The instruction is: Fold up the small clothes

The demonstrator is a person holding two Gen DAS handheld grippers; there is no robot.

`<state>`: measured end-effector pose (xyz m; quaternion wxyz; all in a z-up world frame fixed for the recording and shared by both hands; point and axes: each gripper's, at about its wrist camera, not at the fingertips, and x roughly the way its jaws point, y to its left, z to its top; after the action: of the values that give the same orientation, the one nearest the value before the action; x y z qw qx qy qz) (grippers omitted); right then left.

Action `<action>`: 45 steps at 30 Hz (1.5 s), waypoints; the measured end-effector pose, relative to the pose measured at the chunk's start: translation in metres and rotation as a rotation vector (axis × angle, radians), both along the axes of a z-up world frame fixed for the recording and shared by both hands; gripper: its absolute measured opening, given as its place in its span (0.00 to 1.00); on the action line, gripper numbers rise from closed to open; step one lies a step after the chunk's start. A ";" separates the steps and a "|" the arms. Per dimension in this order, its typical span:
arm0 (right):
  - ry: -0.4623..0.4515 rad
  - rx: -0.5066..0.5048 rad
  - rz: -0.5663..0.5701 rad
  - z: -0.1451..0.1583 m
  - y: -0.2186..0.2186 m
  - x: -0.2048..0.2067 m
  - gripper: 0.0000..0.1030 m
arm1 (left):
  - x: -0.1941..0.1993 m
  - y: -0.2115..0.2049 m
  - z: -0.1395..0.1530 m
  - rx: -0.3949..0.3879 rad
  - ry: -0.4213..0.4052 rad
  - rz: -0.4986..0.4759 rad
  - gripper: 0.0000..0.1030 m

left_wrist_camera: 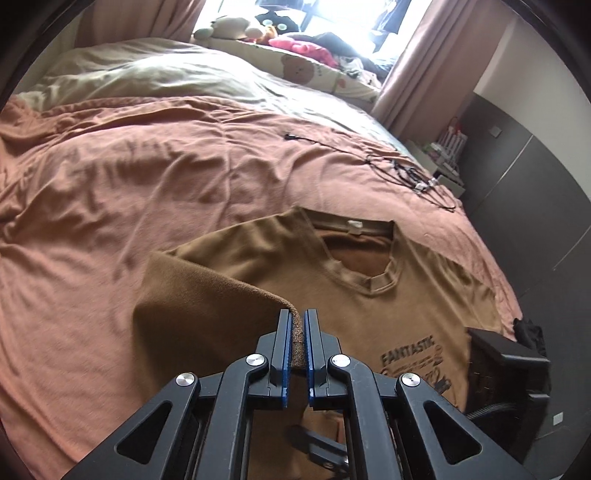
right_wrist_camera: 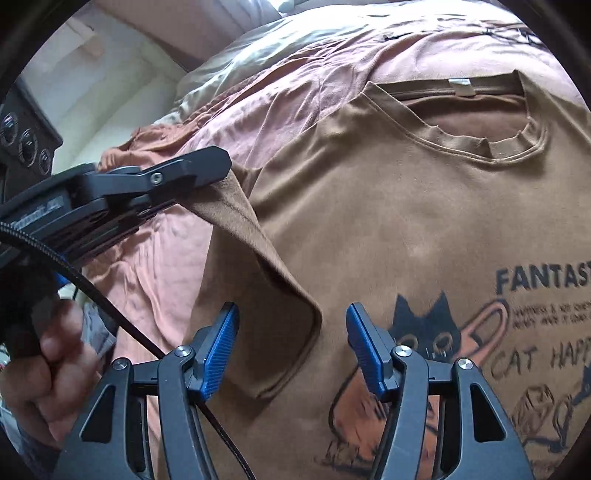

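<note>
A brown T-shirt [left_wrist_camera: 406, 306] with a cat print and the word FANTASTIC lies face up on the bed, collar pointing away from me. My left gripper [left_wrist_camera: 297, 314] is shut on the edge of the shirt's left sleeve [left_wrist_camera: 207, 314], which is lifted off the bed and hangs taut from the pads. In the right wrist view the left gripper [right_wrist_camera: 207, 166] holds that sleeve [right_wrist_camera: 258, 266] up beside the shirt body [right_wrist_camera: 388, 221]. My right gripper [right_wrist_camera: 291, 314] stands open just above the shirt, beside the cat print [right_wrist_camera: 424, 325]; the sleeve's hem lies under the gap, untouched by the pads.
The shirt rests on a wrinkled salmon bedspread [left_wrist_camera: 147, 184]. Black cables [left_wrist_camera: 402, 170] lie on the bed beyond the collar. Plush toys [left_wrist_camera: 240, 29] and pillows sit at the head by the window. A hand [right_wrist_camera: 55, 369] grips the left tool's handle. A dark wall panel [left_wrist_camera: 517, 184] flanks the bed.
</note>
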<state>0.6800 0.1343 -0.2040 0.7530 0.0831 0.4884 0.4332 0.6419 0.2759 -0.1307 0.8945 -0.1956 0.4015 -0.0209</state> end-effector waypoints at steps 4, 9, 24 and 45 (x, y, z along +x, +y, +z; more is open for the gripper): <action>0.000 0.007 -0.025 -0.009 0.008 0.014 0.54 | 0.002 0.005 -0.001 0.004 0.002 0.013 0.38; 0.032 0.008 -0.017 -0.023 0.023 0.026 0.33 | -0.007 0.029 -0.006 0.043 0.009 0.082 0.43; 0.101 0.003 -0.124 -0.016 -0.009 0.020 0.01 | -0.020 0.071 -0.051 0.164 0.148 0.206 0.43; 0.151 0.084 -0.177 -0.023 -0.020 0.061 0.30 | 0.009 0.091 -0.076 0.181 0.180 0.211 0.42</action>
<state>0.7410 0.1145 -0.2268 0.7451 0.1897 0.5159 0.3777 0.6508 0.3671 -0.2072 0.8660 -0.1563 0.4576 0.1274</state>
